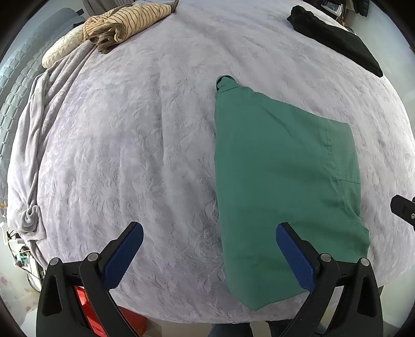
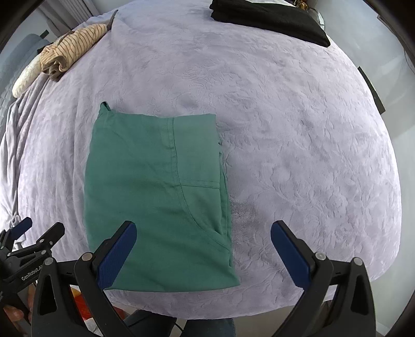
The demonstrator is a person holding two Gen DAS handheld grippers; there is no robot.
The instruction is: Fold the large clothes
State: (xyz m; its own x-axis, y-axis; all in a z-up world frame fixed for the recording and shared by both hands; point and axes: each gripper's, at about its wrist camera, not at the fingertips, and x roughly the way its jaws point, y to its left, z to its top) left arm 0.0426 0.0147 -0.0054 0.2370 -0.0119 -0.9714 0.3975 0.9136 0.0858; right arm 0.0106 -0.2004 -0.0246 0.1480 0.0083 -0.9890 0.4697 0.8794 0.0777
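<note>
Both tongs — left gripper [image 1: 209,234] and right gripper [image 2: 203,233] — are held wide, empty; the green garment's [image 2: 155,186] lower-frame edge is best pinched at both corners.

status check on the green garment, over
Left gripper open, right gripper open, both empty. Green garment folded flat on the bed. Nothing in the way.

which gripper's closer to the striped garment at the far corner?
Left, probably. The striped garment lies at the far left of the bed; the left gripper sits left of the green garment, while the right gripper sits over its right edge.
</note>
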